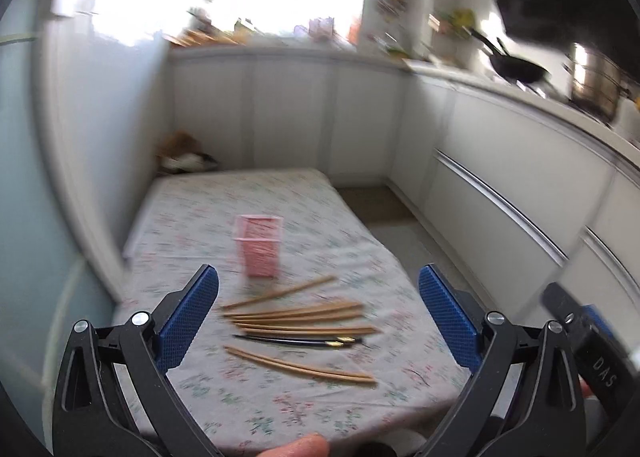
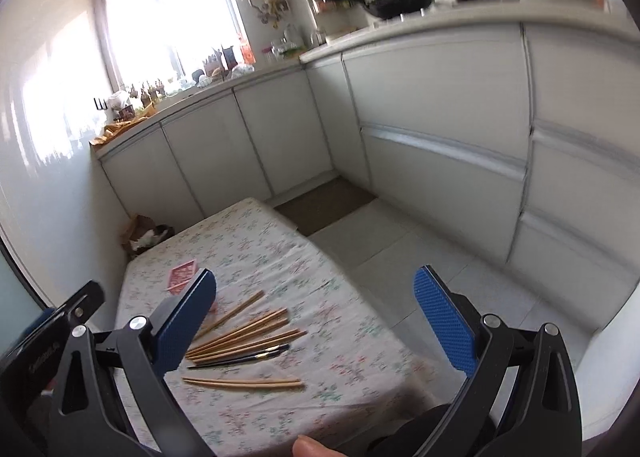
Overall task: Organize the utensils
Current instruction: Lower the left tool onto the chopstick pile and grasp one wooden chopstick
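On floral tablecloth (image 1: 280, 409), tan wooden chopsticks (image 1: 298, 315) scattered, both claws (image 1: 318, 317) (image 2: 314, 321) spread.

I see both claws spread wide above the near edge of the desk (image 1: 360, 217), nothing between their pads. Ahead, the chopsticks (image 1: 300, 315) lie fanned across the cloth, with the pink holder (image 1: 260, 245) standing upright just behind them. The far half of the desk is bare cloth. The cabinets (image 2: 440, 105) stand well off to my right across open floor (image 2: 400, 249).
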A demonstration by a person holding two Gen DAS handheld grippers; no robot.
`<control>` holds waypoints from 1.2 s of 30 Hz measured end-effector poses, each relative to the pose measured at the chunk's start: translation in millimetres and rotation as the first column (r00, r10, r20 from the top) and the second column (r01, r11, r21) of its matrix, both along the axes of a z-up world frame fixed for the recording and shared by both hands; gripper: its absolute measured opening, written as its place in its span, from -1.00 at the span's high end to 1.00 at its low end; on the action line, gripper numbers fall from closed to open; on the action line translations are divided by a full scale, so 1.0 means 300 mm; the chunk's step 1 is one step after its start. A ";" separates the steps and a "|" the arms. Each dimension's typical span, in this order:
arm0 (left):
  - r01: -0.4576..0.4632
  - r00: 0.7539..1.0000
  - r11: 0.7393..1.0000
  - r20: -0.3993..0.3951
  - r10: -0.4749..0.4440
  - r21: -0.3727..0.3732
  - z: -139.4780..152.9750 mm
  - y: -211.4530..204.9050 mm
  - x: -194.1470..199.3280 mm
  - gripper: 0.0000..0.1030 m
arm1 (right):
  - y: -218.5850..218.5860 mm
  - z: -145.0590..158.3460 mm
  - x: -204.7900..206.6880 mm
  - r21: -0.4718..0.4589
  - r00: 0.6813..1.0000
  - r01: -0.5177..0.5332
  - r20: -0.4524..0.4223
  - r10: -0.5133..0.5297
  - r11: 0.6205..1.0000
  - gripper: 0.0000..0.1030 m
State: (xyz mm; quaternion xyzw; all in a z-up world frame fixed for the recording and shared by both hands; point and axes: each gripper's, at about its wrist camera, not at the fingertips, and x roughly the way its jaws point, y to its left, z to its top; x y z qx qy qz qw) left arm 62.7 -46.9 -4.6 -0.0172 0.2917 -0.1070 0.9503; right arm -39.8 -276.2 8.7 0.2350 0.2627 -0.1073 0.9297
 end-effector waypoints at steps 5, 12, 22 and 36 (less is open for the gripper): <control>0.431 0.852 0.902 -0.335 -0.402 0.014 -0.135 -0.188 0.334 -0.87 | -0.098 -0.182 0.124 0.180 0.991 -0.021 -0.129 0.045 0.983 -0.88; 0.583 0.644 0.801 -0.676 -0.357 0.133 -0.513 -0.379 0.701 -0.86 | -0.139 -0.428 0.301 0.255 0.969 -0.046 -0.225 0.106 0.966 -0.88; 0.634 0.566 0.729 -0.797 -0.210 0.258 -0.753 -0.400 1.003 -0.37 | -0.161 -0.627 0.459 0.329 0.949 -0.094 -0.256 0.184 0.940 -0.88; 0.645 0.512 0.743 -0.822 -0.249 0.177 -0.775 -0.270 1.082 0.00 | -0.198 -0.651 0.467 0.365 0.945 -0.072 -0.273 0.181 0.928 -0.88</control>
